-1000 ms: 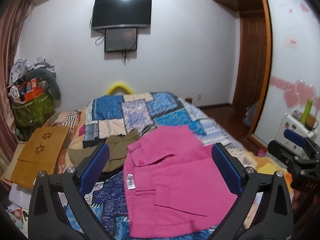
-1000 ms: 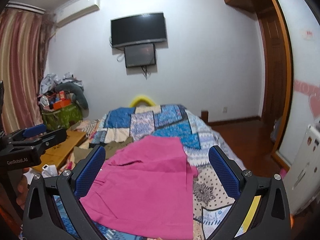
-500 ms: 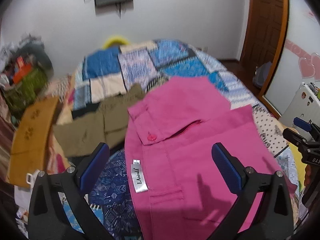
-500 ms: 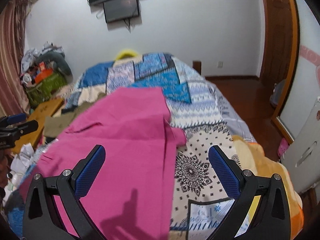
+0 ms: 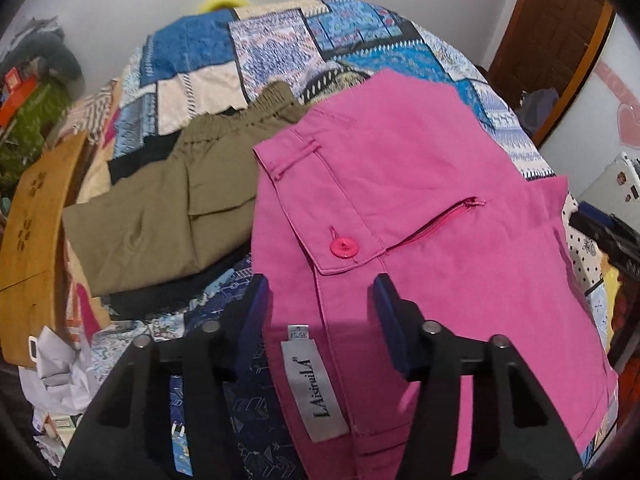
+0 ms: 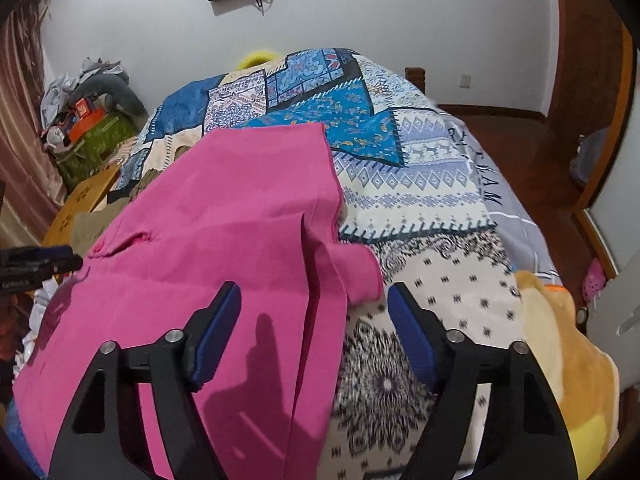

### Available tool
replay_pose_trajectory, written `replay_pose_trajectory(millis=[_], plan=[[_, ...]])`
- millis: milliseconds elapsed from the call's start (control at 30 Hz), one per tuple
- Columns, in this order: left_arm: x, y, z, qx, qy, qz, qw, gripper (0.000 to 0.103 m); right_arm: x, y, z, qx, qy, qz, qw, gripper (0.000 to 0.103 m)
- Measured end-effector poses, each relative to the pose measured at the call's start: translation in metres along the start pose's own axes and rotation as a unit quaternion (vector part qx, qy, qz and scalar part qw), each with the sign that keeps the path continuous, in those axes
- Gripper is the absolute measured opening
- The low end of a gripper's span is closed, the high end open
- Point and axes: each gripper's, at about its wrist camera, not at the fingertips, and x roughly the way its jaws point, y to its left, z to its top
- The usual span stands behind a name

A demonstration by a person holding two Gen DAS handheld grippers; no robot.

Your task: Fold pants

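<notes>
Pink pants (image 5: 420,208) lie spread on the patchwork bed, waistband to the left with a pink button (image 5: 344,247) and a white label (image 5: 314,388). My left gripper (image 5: 320,300) is open, low over the waistband edge, its fingers straddling the fabric near the label. In the right wrist view the pants (image 6: 224,240) show their leg end with a folded flap (image 6: 352,268). My right gripper (image 6: 314,312) is open, its fingers straddling the leg edge. The left gripper (image 6: 36,266) shows at that view's left edge.
Olive-green pants (image 5: 180,204) lie on the bed left of the pink ones. A wooden board (image 5: 36,216) and paper clutter (image 5: 60,368) sit off the bed's left side. A yellow plush toy (image 6: 560,344) lies at the bed's right. Wooden floor and door are beyond.
Both grippers have moved down and forward toward the pink pants, and their jaws have narrowed from wide open to about half open around the fabric edges.
</notes>
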Motion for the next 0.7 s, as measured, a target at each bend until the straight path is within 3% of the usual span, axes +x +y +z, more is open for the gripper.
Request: replay_pose_trajectory(millis=[133, 300, 400, 467, 533, 700], plan=[[0.013, 0.004, 0.002, -0.016, 0.021, -0.051, 0.9984, 0.052, 0.016, -0.002, 0.012, -0.011, 0.013, 0.015, 1.0, 0.062], [0.021, 0.004, 0.002, -0.015, 0.029, -0.066, 0.9972, 0.052, 0.038, 0.0, 0.02, -0.027, 0.034, 0.041, 0.998, 0.04], [0.02, 0.002, 0.001, -0.007, 0.024, -0.063, 0.9977, 0.05, 0.049, -0.003, 0.019, -0.018, 0.046, 0.06, 0.997, 0.021], [0.019, 0.0, -0.001, 0.004, 0.019, -0.048, 0.9987, 0.04, 0.056, -0.004, 0.018, -0.013, 0.052, 0.065, 0.996, 0.008], [0.018, -0.001, -0.004, 0.018, 0.015, -0.018, 0.9996, 0.038, 0.06, -0.003, 0.014, -0.013, 0.06, 0.069, 0.996, 0.007], [0.018, 0.001, -0.011, 0.028, 0.007, 0.007, 0.9996, 0.038, 0.067, 0.003, 0.008, -0.041, 0.074, 0.05, 0.995, 0.004]])
